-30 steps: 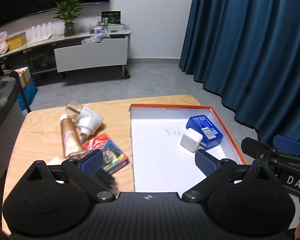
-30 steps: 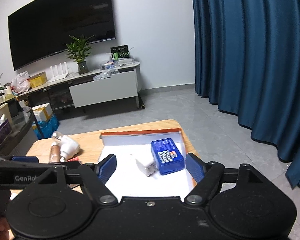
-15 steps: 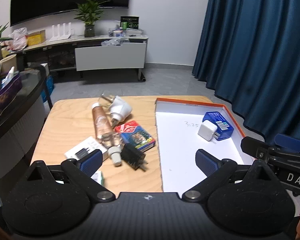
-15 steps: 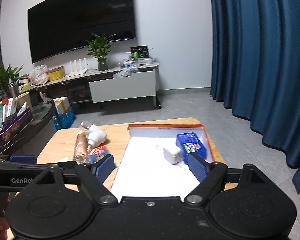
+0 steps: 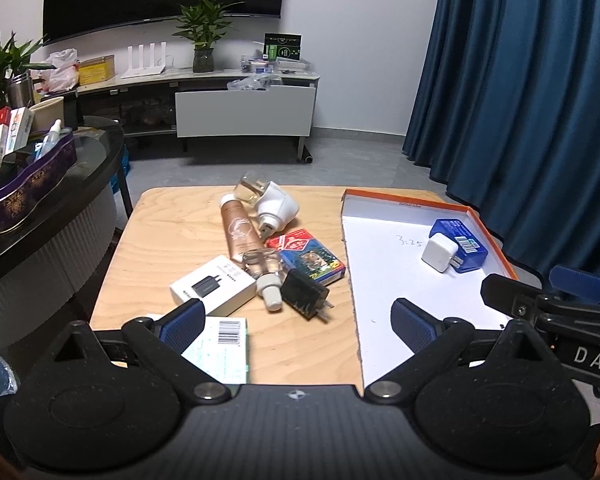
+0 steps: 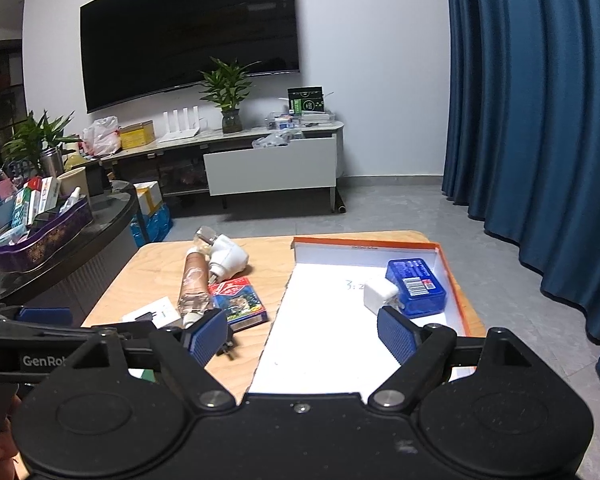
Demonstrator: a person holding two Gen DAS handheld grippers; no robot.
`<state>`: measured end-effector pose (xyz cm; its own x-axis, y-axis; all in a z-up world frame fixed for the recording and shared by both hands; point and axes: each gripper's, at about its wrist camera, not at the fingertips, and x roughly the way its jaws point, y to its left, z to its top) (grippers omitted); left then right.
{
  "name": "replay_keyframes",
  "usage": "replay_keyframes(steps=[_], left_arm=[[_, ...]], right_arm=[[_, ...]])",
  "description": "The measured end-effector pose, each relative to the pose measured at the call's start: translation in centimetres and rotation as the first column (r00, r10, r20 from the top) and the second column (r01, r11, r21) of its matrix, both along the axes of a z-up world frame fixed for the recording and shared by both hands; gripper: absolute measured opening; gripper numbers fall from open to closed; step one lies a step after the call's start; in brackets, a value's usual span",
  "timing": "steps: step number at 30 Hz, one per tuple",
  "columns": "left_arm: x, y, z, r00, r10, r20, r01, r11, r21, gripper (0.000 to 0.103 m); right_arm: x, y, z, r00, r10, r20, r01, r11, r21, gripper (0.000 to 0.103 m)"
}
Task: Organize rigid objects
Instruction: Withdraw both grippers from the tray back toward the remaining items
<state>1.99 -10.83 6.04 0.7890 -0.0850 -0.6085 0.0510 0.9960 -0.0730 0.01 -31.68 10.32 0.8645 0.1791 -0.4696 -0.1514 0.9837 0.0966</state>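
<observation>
A white tray with an orange rim (image 5: pixel 488 236) lies on the right half of the wooden table (image 5: pixel 168 236). Inside it a blue box (image 5: pixel 462 244) and a white charger cube (image 5: pixel 440 255) sit together at the far right. On the table's left lie a brown bottle (image 5: pixel 242 236), a white plug-in device (image 5: pixel 274 208), a red and blue card box (image 5: pixel 306 255), a black plug (image 5: pixel 305 294), a white charger box (image 5: pixel 214 285) and a barcoded box (image 5: pixel 220 344). My left gripper (image 5: pixel 296 322) is open above the near table edge, holding nothing. My right gripper (image 6: pixel 300 334) is open over the tray's near end (image 6: pixel 324 344), also holding nothing.
A dark round counter (image 5: pixel 80 184) with a purple basket of packets stands at the left. Blue curtains (image 5: pixel 540 100) hang close on the right. A TV cabinet (image 5: pixel 244 112) and plants line the far wall. The right gripper's body (image 5: pixel 552 304) reaches in beside the tray.
Both grippers have drawn back from the tray toward the near table edge, bringing the clutter on the left into view. The right jaws have widened a little. No object has moved.
</observation>
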Motion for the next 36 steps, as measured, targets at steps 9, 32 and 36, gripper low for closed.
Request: replay_keyframes(steps=[9, 32, 36], left_arm=[[-0.6, 1.5, -0.1, 1.0, 0.023, 0.001, -0.023, 1.0, 0.003, 0.102], [-2.4, 8.8, -4.0, 0.999, 0.039, -0.027, -0.04, 0.998, -0.05, 0.103], [-2.3, 9.9, -5.3, 0.997, 0.052, -0.052, -0.055, 0.997, -0.052, 0.103]], right_arm=[[-0.1, 1.6, -0.3, 0.999, 0.034, -0.008, -0.034, 0.999, -0.01, 0.097], [-0.4, 6.0, -2.8, 0.983, 0.174, -0.057, -0.177, 0.983, -0.044, 0.097], [-0.2, 6.0, -3.3, 0.981, 0.184, -0.067, -0.186, 0.982, -0.034, 0.097]])
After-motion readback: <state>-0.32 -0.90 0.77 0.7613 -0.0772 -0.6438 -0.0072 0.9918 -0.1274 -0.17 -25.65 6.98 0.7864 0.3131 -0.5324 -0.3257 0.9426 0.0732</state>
